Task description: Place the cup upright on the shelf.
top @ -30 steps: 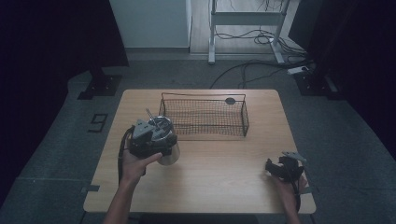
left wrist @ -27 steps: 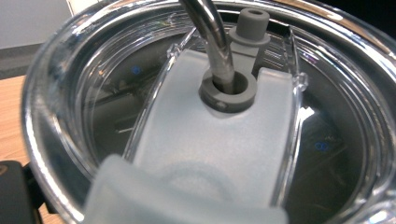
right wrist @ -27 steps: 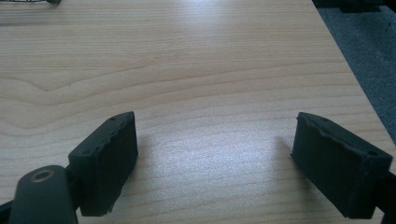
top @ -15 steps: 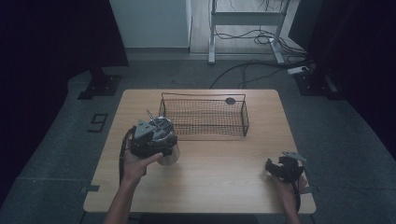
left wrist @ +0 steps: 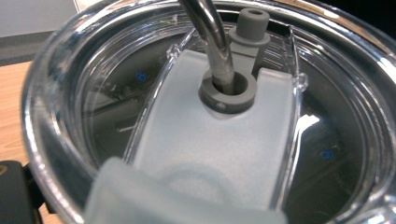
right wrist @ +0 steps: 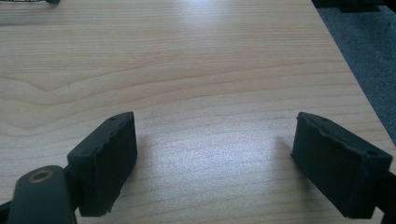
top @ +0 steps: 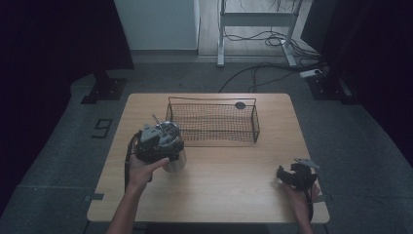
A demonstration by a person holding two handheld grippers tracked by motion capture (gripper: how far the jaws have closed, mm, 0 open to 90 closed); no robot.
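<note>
While the left gripper (top: 163,146) hung directly over the steel tumbler (top: 176,160), just beside the wire basket (top: 213,122), its jaw state could not be told; the right gripper (top: 291,175), well apart, stood released.

The setting was a dim lab or recording studio. A lone wooden table (top: 234,195) stood on grey carpet, ringed by dark curtains (top: 53,44), with a metal equipment frame (top: 255,19) and loose floor cables (top: 263,78) behind it.
</note>
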